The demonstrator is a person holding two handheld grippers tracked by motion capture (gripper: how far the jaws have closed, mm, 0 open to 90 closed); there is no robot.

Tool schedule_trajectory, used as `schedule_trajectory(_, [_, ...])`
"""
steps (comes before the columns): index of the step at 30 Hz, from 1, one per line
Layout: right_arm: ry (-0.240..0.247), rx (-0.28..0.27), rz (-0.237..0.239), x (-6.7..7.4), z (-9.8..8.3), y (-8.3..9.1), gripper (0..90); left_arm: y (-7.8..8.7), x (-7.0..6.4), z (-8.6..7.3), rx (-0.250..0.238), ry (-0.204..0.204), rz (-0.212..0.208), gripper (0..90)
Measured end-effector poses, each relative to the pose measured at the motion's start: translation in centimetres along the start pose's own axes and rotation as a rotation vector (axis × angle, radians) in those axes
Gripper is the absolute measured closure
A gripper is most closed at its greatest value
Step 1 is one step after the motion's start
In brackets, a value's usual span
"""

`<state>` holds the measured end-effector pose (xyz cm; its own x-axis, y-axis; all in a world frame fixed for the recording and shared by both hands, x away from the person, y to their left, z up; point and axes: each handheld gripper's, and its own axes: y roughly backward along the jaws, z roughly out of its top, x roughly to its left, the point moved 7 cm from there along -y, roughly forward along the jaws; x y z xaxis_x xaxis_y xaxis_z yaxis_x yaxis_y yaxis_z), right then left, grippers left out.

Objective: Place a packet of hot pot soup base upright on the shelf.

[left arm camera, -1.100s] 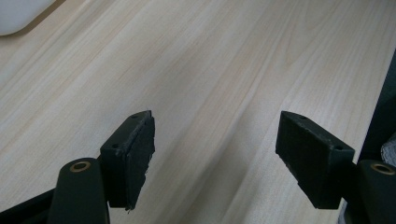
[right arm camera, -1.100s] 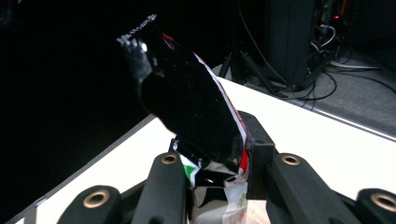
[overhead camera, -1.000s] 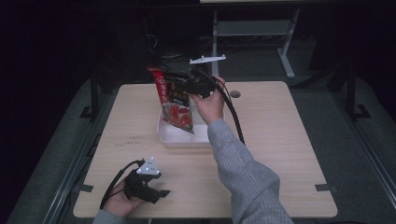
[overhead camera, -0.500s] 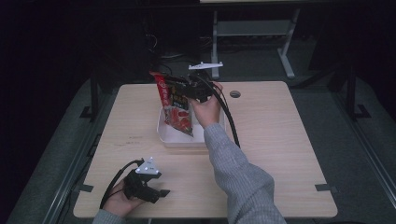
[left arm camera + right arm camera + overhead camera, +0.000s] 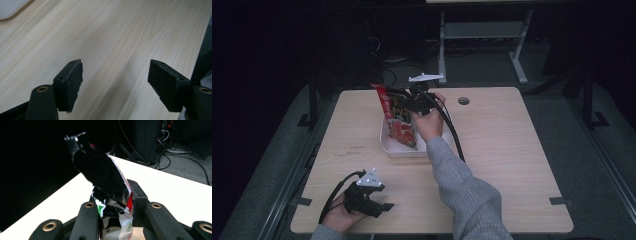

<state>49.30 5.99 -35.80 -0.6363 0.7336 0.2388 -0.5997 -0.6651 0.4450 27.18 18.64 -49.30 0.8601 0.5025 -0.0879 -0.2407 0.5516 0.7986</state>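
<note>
I have the right gripper point(image 5: 408, 104) clamped on the red snack bag point(image 5: 398, 122), its fingers point(image 5: 87, 217) pinching the bag near the upper end so the rest hangs below. In the high view the bag stands nearly upright with its lower end inside the white tray point(image 5: 387, 146), which sits at the middle of the table point(image 5: 512, 150), toward the far side. Gripping high lets me steer the loose end into the tray without crowding its rim, and I judge the bag is being set down rather than lifted out. In the right gripper view the crinkled foil point(image 5: 105, 175) rises between the fingers, squeezed flat, so the hold looks firm.

My left gripper point(image 5: 384, 206) waits at the near left corner, well apart from the tray. Its fingers point(image 5: 71, 82) stand wide apart over bare wood with nothing between them, parked out of the way.
</note>
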Motion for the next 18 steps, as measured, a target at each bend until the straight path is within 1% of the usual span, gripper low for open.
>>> schedule_trajectory(6, [-0.010,-0.014,0.019,0.0,-0.5,0.0,69.8,0.0,0.0,0.0,-0.002,0.002,-0.003,27.4])
schedule_trajectory(8, [-0.002,0.001,0.034,0.2,-0.6,0.1,68.1,-0.1,0.0,0.0,0.001,0.000,-0.003,27.4])
schedule_trajectory(12, [0.019,0.023,0.044,0.5,-1.1,0.2,66.7,0.0,0.0,0.0,-0.001,0.001,-0.002,27.4])
schedule_trajectory(16, [0.036,0.037,0.045,0.8,-1.4,0.5,65.3,0.0,0.0,-0.1,0.003,-0.001,-0.003,27.4])
schedule_trajectory(18, [0.045,0.053,0.040,0.8,-1.6,0.6,65.0,-0.1,-0.1,-0.1,0.007,-0.004,-0.004,27.4])
